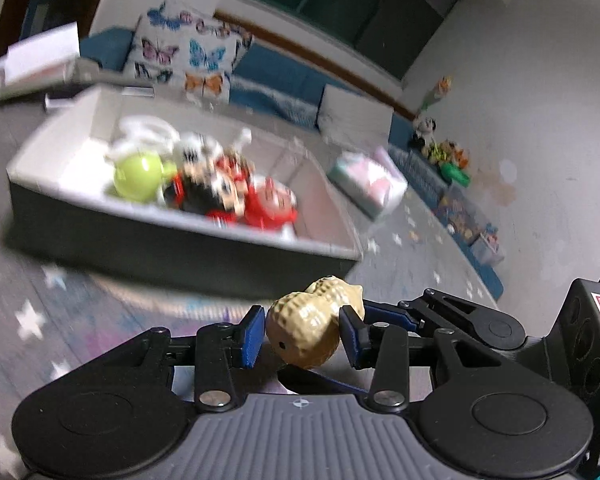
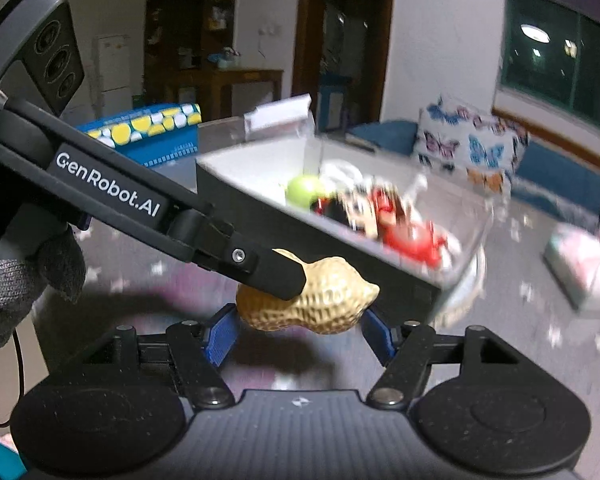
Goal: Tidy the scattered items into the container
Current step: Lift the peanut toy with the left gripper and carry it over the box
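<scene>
Tan dimpled peanut toy (image 1: 309,326), clamped in left jaws, also between right jaws, grey box (image 1: 180,248) beyond

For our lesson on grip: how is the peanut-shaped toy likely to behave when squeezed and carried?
The peanut toy looks hard and hollow, so probably stiff and light. Its dimpled skin may help the blue pads hold. Its rounded, waisted shape could twist or slip between the left hand-held gripper and right hand-held gripper.

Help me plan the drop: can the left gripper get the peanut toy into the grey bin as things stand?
Probably yes: the left gripper grips the peanut toy, the grey bin stands open-topped just ahead, nothing between.
</scene>
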{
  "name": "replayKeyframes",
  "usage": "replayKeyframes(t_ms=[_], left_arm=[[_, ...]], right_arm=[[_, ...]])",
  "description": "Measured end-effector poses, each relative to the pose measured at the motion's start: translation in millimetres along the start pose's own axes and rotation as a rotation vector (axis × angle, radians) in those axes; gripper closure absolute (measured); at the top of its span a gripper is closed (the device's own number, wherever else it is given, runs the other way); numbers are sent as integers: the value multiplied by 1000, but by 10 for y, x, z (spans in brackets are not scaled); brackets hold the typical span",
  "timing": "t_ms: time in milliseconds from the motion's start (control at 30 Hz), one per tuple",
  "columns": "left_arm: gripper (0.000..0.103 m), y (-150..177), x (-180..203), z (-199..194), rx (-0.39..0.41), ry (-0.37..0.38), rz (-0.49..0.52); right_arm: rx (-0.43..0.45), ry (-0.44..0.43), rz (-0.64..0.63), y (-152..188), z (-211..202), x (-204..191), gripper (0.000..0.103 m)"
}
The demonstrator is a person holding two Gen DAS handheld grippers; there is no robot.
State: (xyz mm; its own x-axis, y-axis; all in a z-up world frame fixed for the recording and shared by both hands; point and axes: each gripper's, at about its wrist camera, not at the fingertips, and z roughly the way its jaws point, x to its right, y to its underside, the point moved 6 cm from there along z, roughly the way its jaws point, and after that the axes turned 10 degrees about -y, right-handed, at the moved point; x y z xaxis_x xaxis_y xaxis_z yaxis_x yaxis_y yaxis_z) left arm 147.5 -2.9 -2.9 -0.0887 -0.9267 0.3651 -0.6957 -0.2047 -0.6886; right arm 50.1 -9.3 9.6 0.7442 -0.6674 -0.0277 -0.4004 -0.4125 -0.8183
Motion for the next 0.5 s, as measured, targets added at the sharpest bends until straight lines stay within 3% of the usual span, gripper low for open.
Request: replayKeyframes(t_ms=[267, 500], left_arm=[[59, -534, -226, -55, 89, -46, -23], [59, -936, -501, 228, 102, -75, -76]], right_arm=[[30, -26, -84, -584, 290, 95, 35], [7, -38, -91, -946, 700, 329, 35]])
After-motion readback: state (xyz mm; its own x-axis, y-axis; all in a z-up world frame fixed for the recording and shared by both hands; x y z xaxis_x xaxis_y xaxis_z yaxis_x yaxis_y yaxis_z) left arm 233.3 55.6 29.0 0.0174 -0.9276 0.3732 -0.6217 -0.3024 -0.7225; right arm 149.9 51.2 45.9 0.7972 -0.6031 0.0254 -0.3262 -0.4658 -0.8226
